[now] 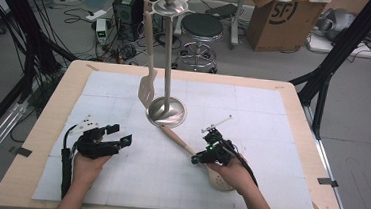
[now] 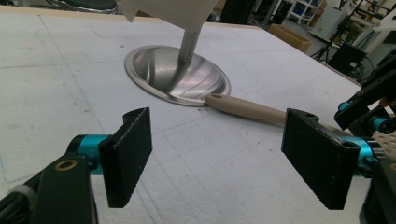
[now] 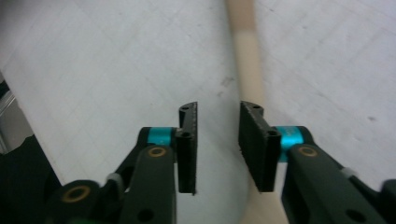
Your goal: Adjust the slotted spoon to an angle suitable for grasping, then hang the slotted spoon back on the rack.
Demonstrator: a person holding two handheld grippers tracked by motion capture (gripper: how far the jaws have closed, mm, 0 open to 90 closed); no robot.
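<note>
A metal stand (image 1: pixel 168 58) rises from a round base (image 1: pixel 167 112) at the middle of the mat, and a beige spatula (image 1: pixel 147 89) hangs from its top. A beige slotted spoon (image 1: pixel 178 139) lies flat, its handle tip touching the base (image 2: pixel 163 74) and its bowl under the right hand. My right gripper (image 1: pixel 200 153) hovers over the handle (image 3: pixel 245 51). Its jaws (image 3: pixel 218 140) stand a little apart with nothing between them, and the handle passes beneath the right one. My left gripper (image 1: pixel 120 134) rests wide open at the left, its jaws (image 2: pixel 223 156) facing the handle (image 2: pixel 252 109).
A white foam mat (image 1: pixel 272 121) covers the wooden table (image 1: pixel 52 109). Behind the far edge stand a stool (image 1: pixel 201 28), a cardboard box (image 1: pixel 280 19), electronics and cables on the floor. Black frame legs (image 1: pixel 326 70) flank the table's back corners.
</note>
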